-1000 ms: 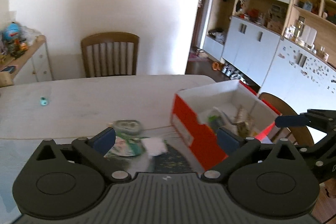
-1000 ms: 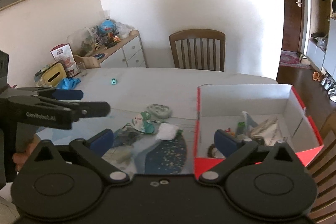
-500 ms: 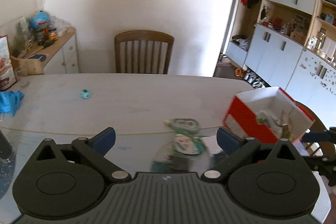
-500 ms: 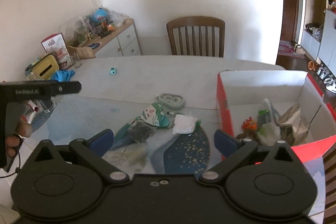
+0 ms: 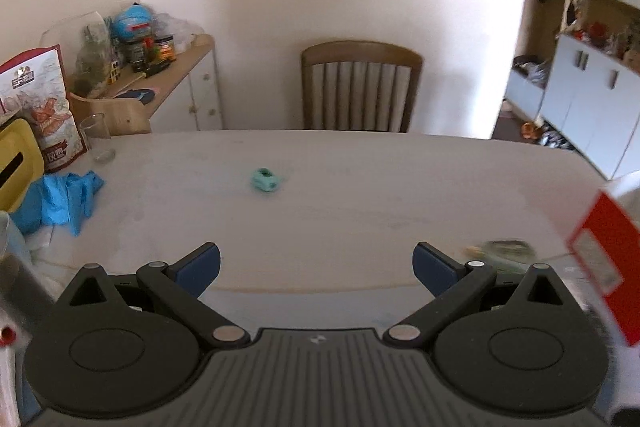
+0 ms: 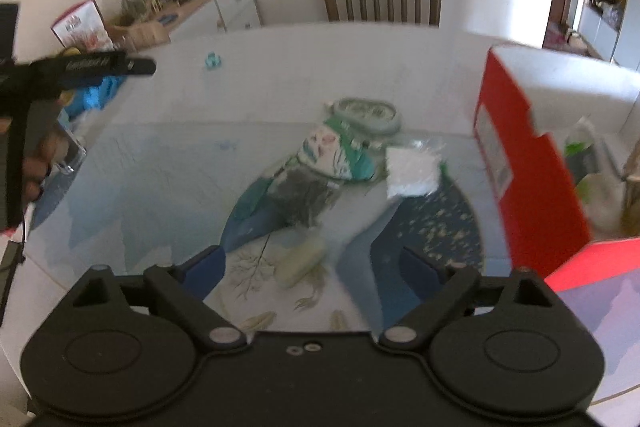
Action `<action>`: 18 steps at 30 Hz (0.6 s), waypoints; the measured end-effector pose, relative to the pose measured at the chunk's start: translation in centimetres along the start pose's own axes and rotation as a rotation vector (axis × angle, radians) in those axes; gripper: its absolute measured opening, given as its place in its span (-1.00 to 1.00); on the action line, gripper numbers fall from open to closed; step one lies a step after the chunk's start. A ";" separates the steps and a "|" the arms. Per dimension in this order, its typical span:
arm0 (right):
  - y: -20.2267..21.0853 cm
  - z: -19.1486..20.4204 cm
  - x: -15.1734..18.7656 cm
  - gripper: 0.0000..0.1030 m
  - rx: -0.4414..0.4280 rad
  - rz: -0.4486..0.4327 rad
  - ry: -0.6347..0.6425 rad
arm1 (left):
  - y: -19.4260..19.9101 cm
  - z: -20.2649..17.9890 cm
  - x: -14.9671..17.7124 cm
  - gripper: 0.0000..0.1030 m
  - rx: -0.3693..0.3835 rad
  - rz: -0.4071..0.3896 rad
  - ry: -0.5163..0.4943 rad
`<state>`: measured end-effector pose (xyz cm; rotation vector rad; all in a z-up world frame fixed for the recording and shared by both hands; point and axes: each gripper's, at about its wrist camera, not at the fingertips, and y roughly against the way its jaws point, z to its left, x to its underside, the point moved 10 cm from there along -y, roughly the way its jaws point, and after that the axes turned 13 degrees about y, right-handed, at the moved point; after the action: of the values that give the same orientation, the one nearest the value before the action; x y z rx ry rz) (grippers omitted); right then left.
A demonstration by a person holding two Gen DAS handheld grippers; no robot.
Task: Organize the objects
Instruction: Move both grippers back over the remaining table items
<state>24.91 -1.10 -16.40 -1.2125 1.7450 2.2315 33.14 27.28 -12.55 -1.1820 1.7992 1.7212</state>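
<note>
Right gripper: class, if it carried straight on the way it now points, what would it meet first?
Probably the pale oblong item lying on the patterned mat. It sits just ahead between the open fingers of the right gripper, nearer than the dark packet. Depth is blurred, so this is a best guess.

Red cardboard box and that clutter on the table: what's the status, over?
Both hand-held grippers open, empty: left, right. Red cardboard box part-filled. Green-white packet, white pouch loose on table. Nothing blocking.
</note>
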 end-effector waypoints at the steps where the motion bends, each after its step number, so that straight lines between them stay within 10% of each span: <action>1: -0.6 0.1 0.1 0.73 0.005 0.012 -0.003 | -1.0 0.4 -0.3 1.00 -0.008 -0.001 -0.006; 18: -7.3 0.3 0.7 0.44 -0.004 0.179 -0.102 | -16.3 3.5 -3.2 1.00 -0.108 0.027 -0.015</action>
<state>27.87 1.49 -22.62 -0.9584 1.8781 2.3475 46.62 33.34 -20.88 -1.1895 1.7400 1.8588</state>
